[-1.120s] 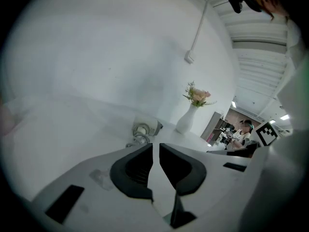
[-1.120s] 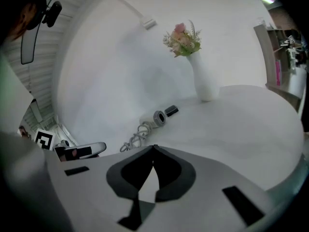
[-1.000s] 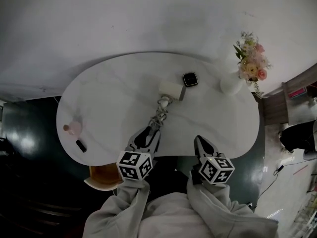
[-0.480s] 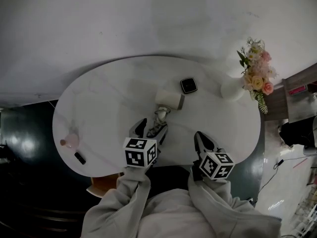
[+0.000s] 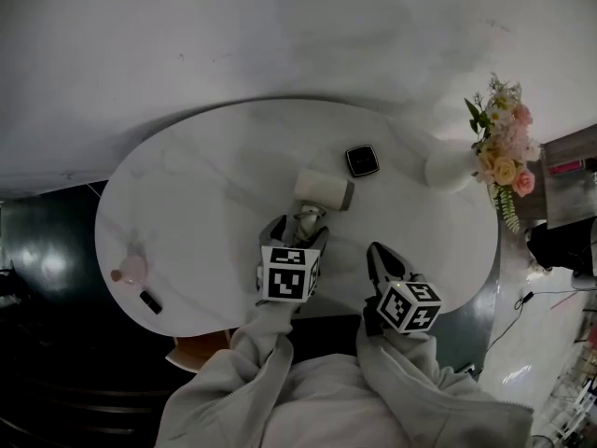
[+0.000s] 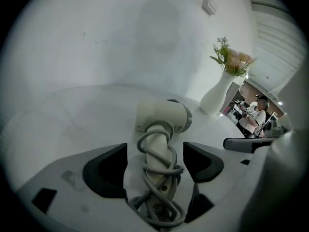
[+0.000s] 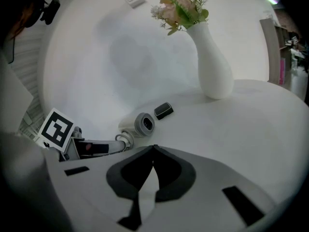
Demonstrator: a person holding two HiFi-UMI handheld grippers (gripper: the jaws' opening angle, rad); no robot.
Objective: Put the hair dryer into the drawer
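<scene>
The hair dryer [image 6: 161, 117], a smooth cream barrel with grey cord coiled round its cylindrical handle, lies mid-frame on the glossy white oval desk [image 5: 187, 185]. The left hand-held gripper [image 5: 298, 232] has just been opening; its dark jaws stand spread either side of the handle, not pressing it. The right hand-held gripper [image 7: 153, 149], at lower right, is pressed together with nothing in it.

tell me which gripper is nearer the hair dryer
Left. The left gripper has its fingers, just opened, either side of the hair dryer handle, not pressing it. The right gripper, shut, sits off to the right, clear of it.
</scene>
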